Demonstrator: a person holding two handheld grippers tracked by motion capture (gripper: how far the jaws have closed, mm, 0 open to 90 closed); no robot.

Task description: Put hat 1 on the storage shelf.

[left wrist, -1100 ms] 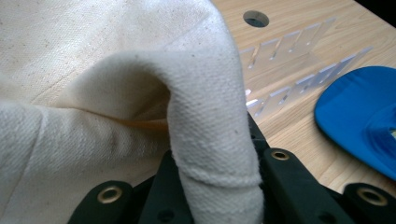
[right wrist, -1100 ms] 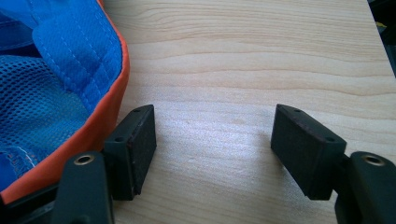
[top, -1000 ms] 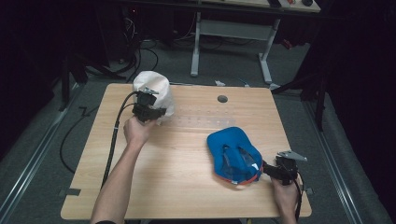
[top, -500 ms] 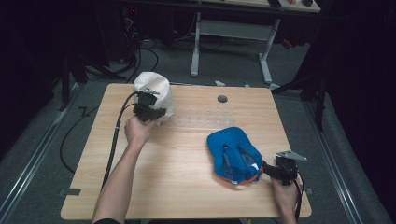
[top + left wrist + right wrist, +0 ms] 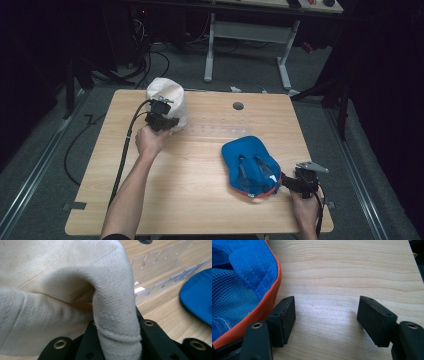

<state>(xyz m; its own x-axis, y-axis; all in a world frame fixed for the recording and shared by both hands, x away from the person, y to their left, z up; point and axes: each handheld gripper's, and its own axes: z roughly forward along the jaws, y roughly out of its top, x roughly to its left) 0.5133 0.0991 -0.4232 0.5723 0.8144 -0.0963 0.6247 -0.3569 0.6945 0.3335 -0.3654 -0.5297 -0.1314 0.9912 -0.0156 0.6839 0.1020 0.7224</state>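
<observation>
Right claw (image 5: 286, 182): near the tabletop's near right corner, held low in the person's right hand (image 5: 306, 209); released, jaws spread wide over bare wood with nothing between them in the right gripper view (image 5: 325, 317).
Blue cap (image 5: 251, 166): blue fabric baseball cap with an orange brim edge, lying upside down on the near right part of the tabletop, mesh lining facing up; its orange edge (image 5: 265, 306) just beside the right claw's one jaw, outside the gap, contact hard to judge.
Writing on blue cap: none legible; pale marks inside the crown too small to read from the high view.
Tabletop (image 5: 200, 200): pale wood-grain rectangular surface; round dark cable hole (image 5: 238, 106) near the far edge.
Clear strips (image 5: 160, 277): row of small transparent plastic pieces lying flat mid-tabletop, faint from above (image 5: 220, 125); shape hard to make out.
Left claw (image 5: 167, 126): at the far left of the tabletop, in the left hand (image 5: 149, 140); clenched on a fold of cloth, jaws hidden behind that fold in the left gripper view (image 5: 117, 340).
White cap (image 5: 167, 100): cream canvas cap at the far left, standing bunched; its thick folded edge (image 5: 115, 310) pinched in the left claw.
Writing on white cap: none visible; part of the cloth cut off by the frame.
Cable (image 5: 125, 150): black, trailing from the left claw off the near edge.
Beyond the tabletop: dark floor, white desk legs (image 5: 210, 50), detail lost in shadow.
</observation>
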